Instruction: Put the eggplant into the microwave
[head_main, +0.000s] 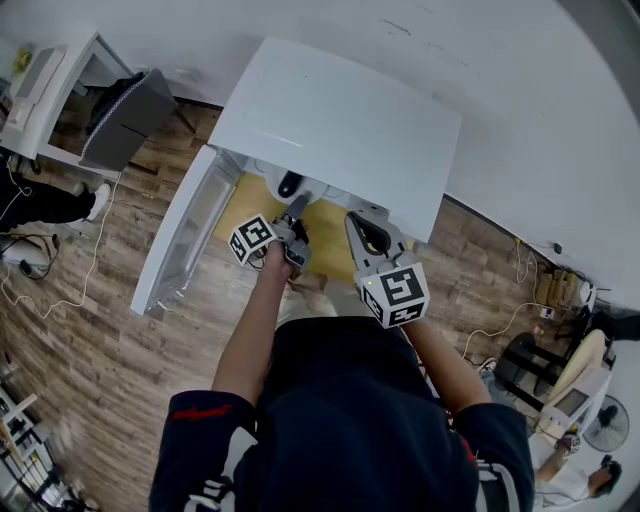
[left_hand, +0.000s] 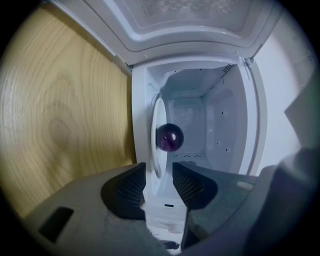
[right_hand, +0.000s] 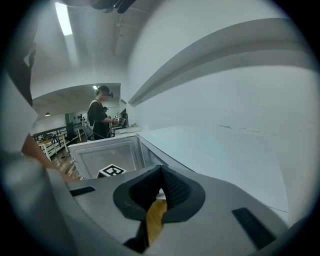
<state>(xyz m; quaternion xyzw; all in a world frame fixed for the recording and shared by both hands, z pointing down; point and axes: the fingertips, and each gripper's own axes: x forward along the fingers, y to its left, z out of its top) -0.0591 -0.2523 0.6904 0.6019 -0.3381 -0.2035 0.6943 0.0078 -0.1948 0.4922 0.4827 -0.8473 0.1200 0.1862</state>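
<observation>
Nearest the head camera, a bare forearm reaches forward to the left hand-held gripper, which is level with the right hand-held gripper in front of the microwave.

The left hand-held gripper is released. Its jaws stand wide apart and nothing is gripped between them; only the microwave's front edge shows through the gap. Its camera is rolled, so the wooden worktop fills the left of that view.

The right hand-held gripper is clenched on nothing, with its tips meeting. A strip of yellow worktop shows below the pads, and it is held beside the microwave's white outer wall.

The microwave sits on the worktop. Its door is swung fully open toward the left of the head view.

The eggplant, small, round and dark purple, is inside the cavity on the glass turntable, well clear of the left jaws. From above it shows just under the microwave's front edge.

Beyond that are wood floor and a white wall. Far off in the right gripper view stands a bystander.
</observation>
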